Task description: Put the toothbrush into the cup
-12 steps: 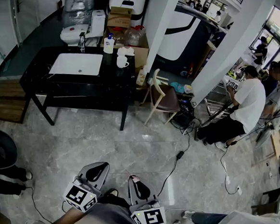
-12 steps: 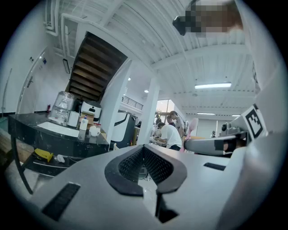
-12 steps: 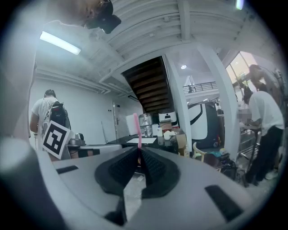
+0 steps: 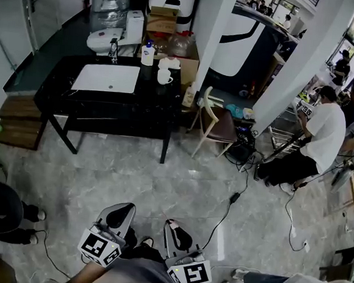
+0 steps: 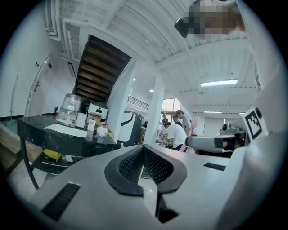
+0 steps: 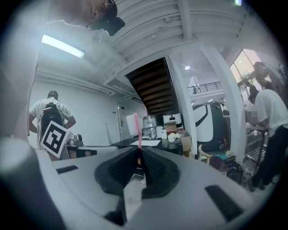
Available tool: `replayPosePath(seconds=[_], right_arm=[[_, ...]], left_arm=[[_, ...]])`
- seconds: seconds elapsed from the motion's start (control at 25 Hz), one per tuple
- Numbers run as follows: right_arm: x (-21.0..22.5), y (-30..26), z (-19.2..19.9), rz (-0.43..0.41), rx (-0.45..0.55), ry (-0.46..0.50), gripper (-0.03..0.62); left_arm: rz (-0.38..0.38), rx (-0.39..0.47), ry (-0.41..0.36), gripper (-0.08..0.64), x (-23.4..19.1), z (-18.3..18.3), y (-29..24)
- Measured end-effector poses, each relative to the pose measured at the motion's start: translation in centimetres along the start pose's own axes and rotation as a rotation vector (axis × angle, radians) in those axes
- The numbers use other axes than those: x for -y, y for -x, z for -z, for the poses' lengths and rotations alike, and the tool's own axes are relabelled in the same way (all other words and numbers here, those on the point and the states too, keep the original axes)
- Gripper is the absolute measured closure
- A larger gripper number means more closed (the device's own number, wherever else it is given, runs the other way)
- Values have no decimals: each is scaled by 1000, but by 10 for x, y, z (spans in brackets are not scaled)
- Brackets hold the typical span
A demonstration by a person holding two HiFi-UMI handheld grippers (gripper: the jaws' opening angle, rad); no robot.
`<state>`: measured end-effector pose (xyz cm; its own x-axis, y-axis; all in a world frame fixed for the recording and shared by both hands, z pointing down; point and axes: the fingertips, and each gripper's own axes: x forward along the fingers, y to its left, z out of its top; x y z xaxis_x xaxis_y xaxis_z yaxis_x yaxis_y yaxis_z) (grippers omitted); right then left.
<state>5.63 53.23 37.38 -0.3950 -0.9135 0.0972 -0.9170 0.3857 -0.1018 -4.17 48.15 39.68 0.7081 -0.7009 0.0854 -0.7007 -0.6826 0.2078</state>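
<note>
**Toothbrush clamped in R gripper; cup far off on the table**

R gripper [image 6: 138, 155]: jaws closed on the pink toothbrush [image 6: 137, 128]. The handle is pinched btw the black pads and the shaft sticks up past the tips twd 12 o'clock, w/ a pale head at its top. In head view the R gripper [image 4: 173, 225] sits low in frame, approx 6 o'clock, marker cube nearest the person.

L gripper [image 5: 143, 156]: pads pressed together, nothing btw them. In head view the L gripper [image 4: 120, 211] is just beside the R one, at its 9 o'clock.

The white cup [image 4: 164, 76] stands upright on the black table [image 4: 106, 106]. It's approx 12 o'clock from the grippers and well apart from them, w/ grey floor [image 4: 161, 185] between. The cup is just at 3 o'clock of the white sink [image 4: 107, 77]. A soap bottle [image 4: 148, 54] stands at the cup's 11 o'clock. In L gripper view the cup [image 5: 102, 131] shows at 10 o'clock of the jaws, on the table's end.

A wooden chair [image 4: 217, 124] is at 4 o'clock of the cup, beside the table. A black cable [image 4: 230, 200] runs over the floor at 2 o'clock of the R gripper. A person in white shirt [image 4: 322, 132] is at 3 o'clock of the frame.
</note>
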Motion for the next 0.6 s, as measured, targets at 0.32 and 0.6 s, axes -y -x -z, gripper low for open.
replayPosePath(seconds=[0.32,0.6], right_arm=[[15,-25,-9,-5,4,-5,566],[26,-63,-18,0,4,13,566]], left_arm=[[0,8,13,551,-17,-11,-18],[8,25,20,551,-47,-24,-48]])
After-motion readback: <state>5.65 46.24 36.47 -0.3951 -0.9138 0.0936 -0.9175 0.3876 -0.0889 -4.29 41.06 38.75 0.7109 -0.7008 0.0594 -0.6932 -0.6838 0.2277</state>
